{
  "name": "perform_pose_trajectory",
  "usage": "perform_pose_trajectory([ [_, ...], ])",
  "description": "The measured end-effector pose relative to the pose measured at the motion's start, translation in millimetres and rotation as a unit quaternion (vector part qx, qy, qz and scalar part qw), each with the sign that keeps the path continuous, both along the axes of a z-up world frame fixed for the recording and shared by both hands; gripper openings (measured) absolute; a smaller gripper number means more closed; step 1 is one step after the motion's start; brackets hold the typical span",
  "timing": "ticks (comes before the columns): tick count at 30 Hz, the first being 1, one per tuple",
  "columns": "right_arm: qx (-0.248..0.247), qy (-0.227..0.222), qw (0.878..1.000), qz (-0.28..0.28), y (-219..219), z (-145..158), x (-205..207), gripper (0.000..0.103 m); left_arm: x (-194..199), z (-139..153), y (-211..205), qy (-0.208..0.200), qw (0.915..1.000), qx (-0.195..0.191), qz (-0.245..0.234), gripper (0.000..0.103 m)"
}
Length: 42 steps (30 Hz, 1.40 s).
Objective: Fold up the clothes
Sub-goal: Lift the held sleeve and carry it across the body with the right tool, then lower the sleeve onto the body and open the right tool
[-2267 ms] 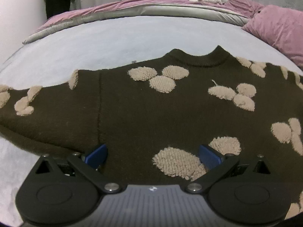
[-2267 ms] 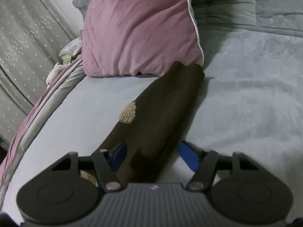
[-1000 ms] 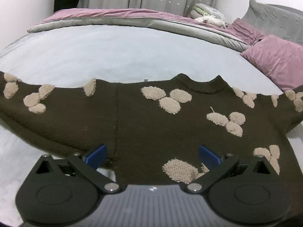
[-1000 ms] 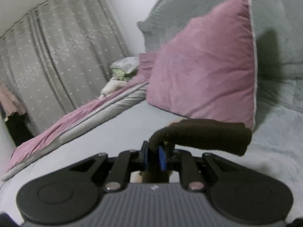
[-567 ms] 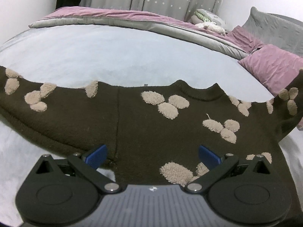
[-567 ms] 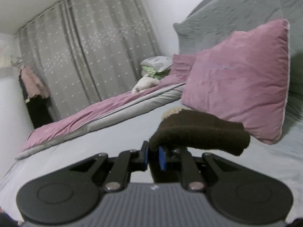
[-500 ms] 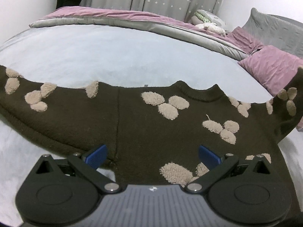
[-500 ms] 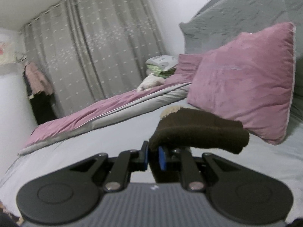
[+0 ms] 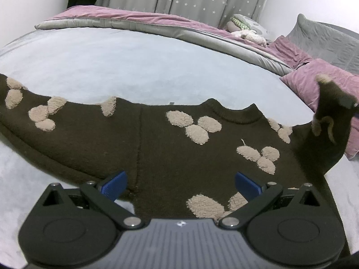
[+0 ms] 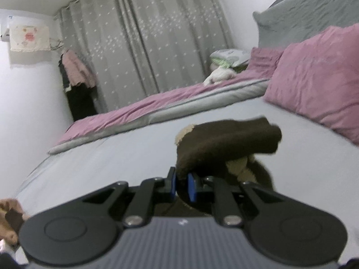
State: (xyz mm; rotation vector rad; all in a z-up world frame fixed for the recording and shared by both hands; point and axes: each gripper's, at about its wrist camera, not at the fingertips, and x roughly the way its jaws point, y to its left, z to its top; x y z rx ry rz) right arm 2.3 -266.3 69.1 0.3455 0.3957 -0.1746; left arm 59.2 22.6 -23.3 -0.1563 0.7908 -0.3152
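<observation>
A dark brown sweater (image 9: 170,148) with fuzzy beige patches lies spread flat on the pale blue bed, collar toward the far side. My left gripper (image 9: 180,185) hovers open over its lower body, blue fingers wide apart with nothing between them. The sweater's right sleeve (image 9: 329,116) is lifted off the bed at the right edge of the left wrist view. My right gripper (image 10: 181,187) is shut on that sleeve (image 10: 226,143), whose cuff end flops over the fingers. The left sleeve lies flat, stretching out to the left.
Pink pillows (image 10: 318,85) and a grey headboard cushion (image 9: 325,38) stand at the right. A rolled pink and grey duvet (image 9: 157,24) runs along the far side, with soft toys (image 9: 246,29) on it. Grey starred curtains (image 10: 143,40) hang behind.
My right gripper has carried the sleeve leftward and swung away from the pink pillow, toward the sweater's body. In the left wrist view the lifted sleeve stands taller at the right edge. The left gripper stayed put.
</observation>
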Motion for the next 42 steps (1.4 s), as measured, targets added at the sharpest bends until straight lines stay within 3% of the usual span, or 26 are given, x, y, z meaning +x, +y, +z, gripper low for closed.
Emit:
perform_pose_trajectory([
  [17,-0.01,0.106,0.991,0.084,67.3,-106.1,11.1,0.013,4.3,-4.9,-4.9,-0.005,0.9997,-0.023,-0.011,0.103],
  [20,0.004,0.118,0.989,0.09,62.5,-112.4,13.8,0.021,7.1,-5.7,-7.1,-0.005,0.9988,-0.045,-0.018,0.103],
  [22,0.01,0.116,0.988,0.099,61.0,-112.2,11.8,0.036,10.8,-6.5,-6.8,0.001,0.9966,-0.08,-0.019,0.103],
  [23,0.01,0.112,0.988,0.106,61.1,-110.8,10.5,0.05,12.7,-7.0,-6.1,0.004,0.9948,-0.1,-0.019,0.103],
  [24,0.005,0.107,0.988,0.112,62.6,-109.8,9.2,0.058,14.8,-7.9,-5.4,0.008,0.9923,-0.123,-0.018,0.103],
  [29,-0.047,0.084,0.987,0.132,74.7,-98.6,4.6,0.072,25.6,-14.7,0.7,0.037,0.9725,-0.23,-0.008,0.102],
  [33,-0.05,0.063,0.983,0.164,82.7,-92.1,5.2,0.074,36.7,-30.4,13.4,0.079,0.9461,-0.314,0.01,0.102],
  [37,-0.072,0.068,0.971,0.218,96.4,-94.3,5.6,0.074,42.3,-47.0,24.6,0.113,0.9191,-0.377,0.027,0.102],
  [39,-0.088,0.074,0.965,0.235,102.8,-94.8,4.5,0.074,43.5,-52.1,27.4,0.118,0.9097,-0.397,0.032,0.102],
  [42,-0.104,0.079,0.959,0.25,107.8,-95.5,2.1,0.074,45.0,-56.1,29.0,0.119,0.9053,-0.406,0.04,0.102],
])
